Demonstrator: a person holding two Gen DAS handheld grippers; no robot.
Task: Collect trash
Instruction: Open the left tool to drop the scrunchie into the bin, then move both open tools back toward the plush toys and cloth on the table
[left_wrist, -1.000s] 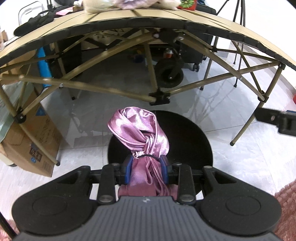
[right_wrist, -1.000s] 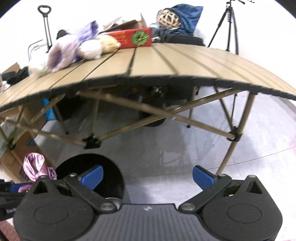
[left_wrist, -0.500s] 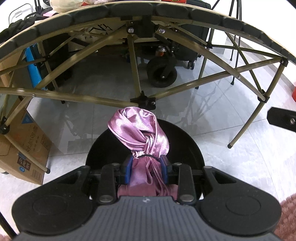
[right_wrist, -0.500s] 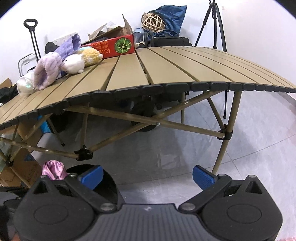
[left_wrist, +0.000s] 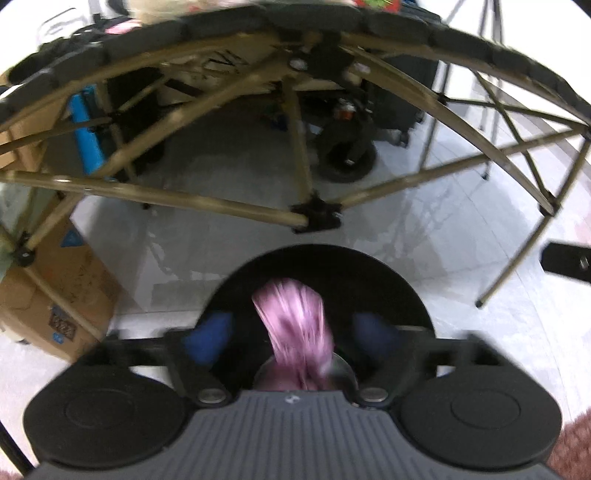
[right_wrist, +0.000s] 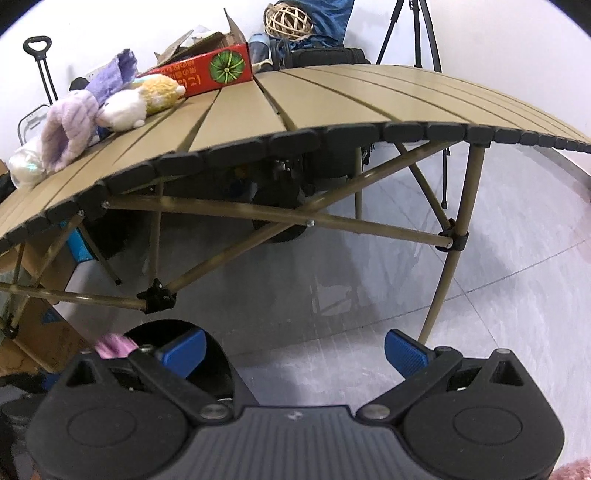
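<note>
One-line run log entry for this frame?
left gripper: jaws opening, pink satin cloth dropping free | below: black bin | right gripper: open, empty

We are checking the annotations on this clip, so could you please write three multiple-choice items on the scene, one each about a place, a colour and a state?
1. Where is the pink satin cloth?
A. On the tabletop
B. Over the black bin's mouth, between the left hand-held gripper's fingers
C. On the cardboard box

2. What colour is the box with the green emblem on the table?
A. Red
B. Blue
C. White

3. How does the right hand-held gripper stand?
A. Shut on the cloth
B. Shut on nothing
C. Open, holding nothing

Answers: 1 B, the blurred cloth hangs over the bin, clear of the opening blue pads. 2 A, its sides are red. 3 C, only floor shows between its pads.
</note>
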